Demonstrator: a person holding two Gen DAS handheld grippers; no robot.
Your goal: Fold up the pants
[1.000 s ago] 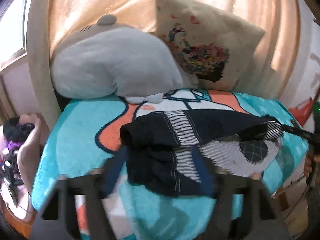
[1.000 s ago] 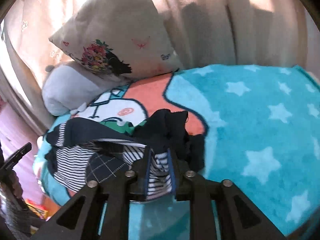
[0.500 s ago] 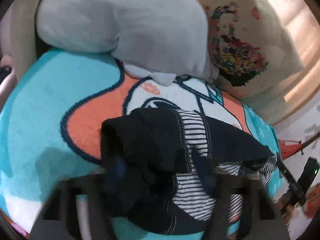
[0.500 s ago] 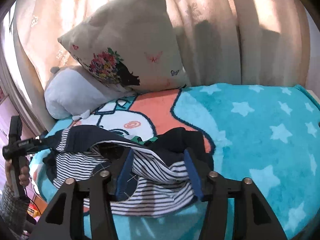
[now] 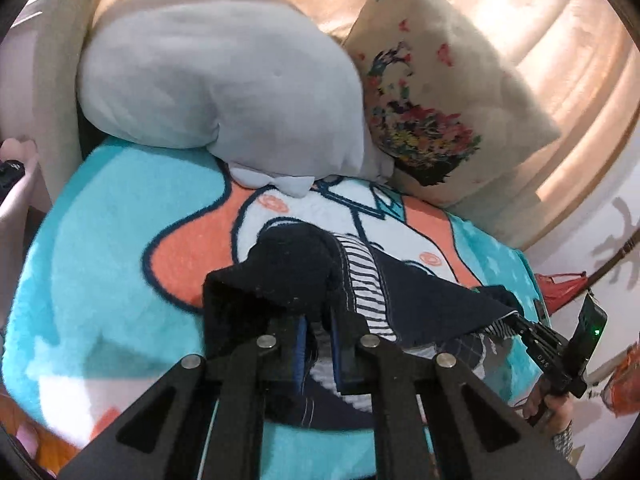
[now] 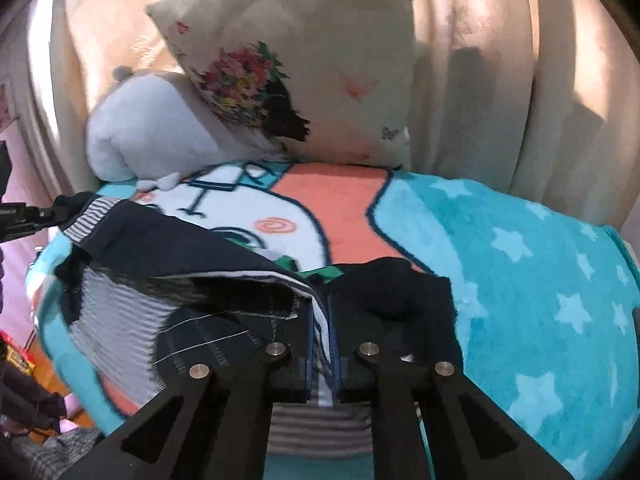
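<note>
We held our left gripper (image 5: 318, 340) and right gripper (image 6: 322, 344) low and pointing forward, each with its blue-padded jaws nearly together and clamped on dark cloth, the two tools well apart from one another.

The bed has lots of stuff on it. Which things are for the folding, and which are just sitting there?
For the folding:
pants, navy with striped lining
left gripper, jaws shut on them
right gripper, jaws shut on them

Just sitting there:
grey plush
flower pillow
blanket
</note>
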